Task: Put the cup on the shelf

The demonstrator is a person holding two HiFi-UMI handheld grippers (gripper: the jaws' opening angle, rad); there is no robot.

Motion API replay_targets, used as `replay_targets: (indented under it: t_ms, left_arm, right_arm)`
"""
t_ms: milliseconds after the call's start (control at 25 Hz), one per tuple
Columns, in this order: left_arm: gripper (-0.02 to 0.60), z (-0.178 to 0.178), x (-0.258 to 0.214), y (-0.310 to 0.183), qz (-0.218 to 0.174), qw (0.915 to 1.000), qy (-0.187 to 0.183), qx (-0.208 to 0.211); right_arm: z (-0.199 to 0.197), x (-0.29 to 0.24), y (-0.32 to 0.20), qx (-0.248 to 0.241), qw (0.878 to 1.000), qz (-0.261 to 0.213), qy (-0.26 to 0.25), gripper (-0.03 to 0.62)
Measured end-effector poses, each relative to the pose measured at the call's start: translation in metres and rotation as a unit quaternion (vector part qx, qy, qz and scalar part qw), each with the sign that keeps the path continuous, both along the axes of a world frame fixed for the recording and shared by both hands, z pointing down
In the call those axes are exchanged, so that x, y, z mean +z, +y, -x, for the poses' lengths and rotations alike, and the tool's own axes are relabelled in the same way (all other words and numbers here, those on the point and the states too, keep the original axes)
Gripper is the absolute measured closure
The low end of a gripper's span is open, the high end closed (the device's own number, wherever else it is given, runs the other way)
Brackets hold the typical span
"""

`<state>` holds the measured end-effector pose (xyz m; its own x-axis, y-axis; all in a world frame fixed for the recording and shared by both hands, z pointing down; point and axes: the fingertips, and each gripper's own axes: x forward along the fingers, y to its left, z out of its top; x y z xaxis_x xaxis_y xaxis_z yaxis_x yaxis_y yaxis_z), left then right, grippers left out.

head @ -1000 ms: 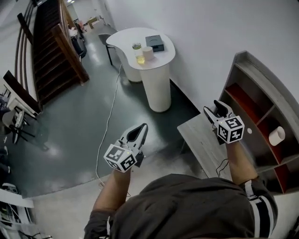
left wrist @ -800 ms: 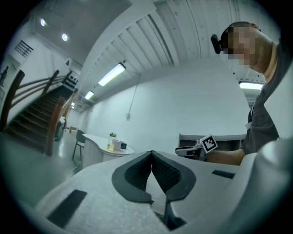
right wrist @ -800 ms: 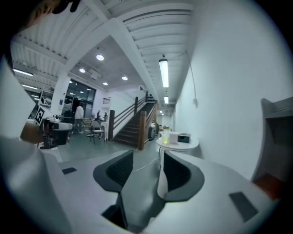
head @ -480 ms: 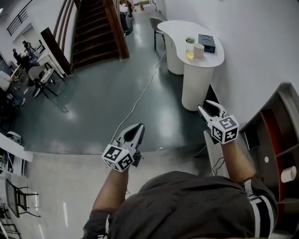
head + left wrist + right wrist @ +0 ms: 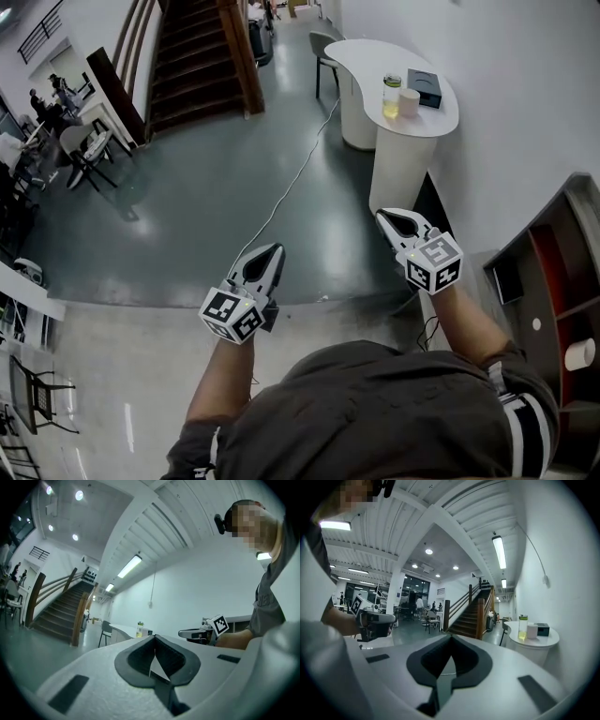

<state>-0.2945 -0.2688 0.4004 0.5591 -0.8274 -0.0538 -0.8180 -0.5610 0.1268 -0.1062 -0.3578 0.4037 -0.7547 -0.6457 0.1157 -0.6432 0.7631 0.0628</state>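
A white cup (image 5: 409,101) stands on the round white table (image 5: 441,117) at the far right, beside a jar of yellow liquid (image 5: 391,96). Another white cup (image 5: 580,353) lies on its side in the grey and red shelf (image 5: 548,246) at the right edge. My left gripper (image 5: 272,249) hangs shut and empty over the floor. My right gripper (image 5: 384,216) is also shut with nothing in it, held in the air short of the table's pedestal. In the right gripper view the cup (image 5: 531,631) and jar (image 5: 522,626) sit far beyond the closed jaws (image 5: 451,637).
A black box (image 5: 430,89) lies on the table behind the cup. A cable (image 5: 286,187) runs across the dark floor. A wooden staircase (image 5: 192,56) rises at the back, and chairs and desks (image 5: 80,150) stand at the left.
The head view has swung left, away from the shelf and toward the open floor. My right gripper's jaws have closed and it has drifted left. The left gripper stays shut.
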Motion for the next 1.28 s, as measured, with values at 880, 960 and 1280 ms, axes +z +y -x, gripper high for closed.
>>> replay_targets:
  t_ms: [880, 960, 1280]
  left_arm:
    - [0.578, -0.018, -0.006, -0.010, -0.005, 0.9998, 0.009, 0.019]
    - [0.578, -0.017, -0.005, -0.008, -0.004, 0.9998, 0.010, 0.019]
    - [0.578, -0.015, -0.004, -0.005, -0.002, 0.9997, 0.016, 0.018]
  right_arm:
    - [-0.020, -0.005, -0.003, 0.011, 1.000, 0.000, -0.003, 0.605]
    - [-0.019, -0.005, -0.003, 0.009, 1.000, 0.003, -0.004, 0.605]
    - [-0.016, -0.004, 0.000, 0.005, 1.000, 0.004, 0.003, 0.605]
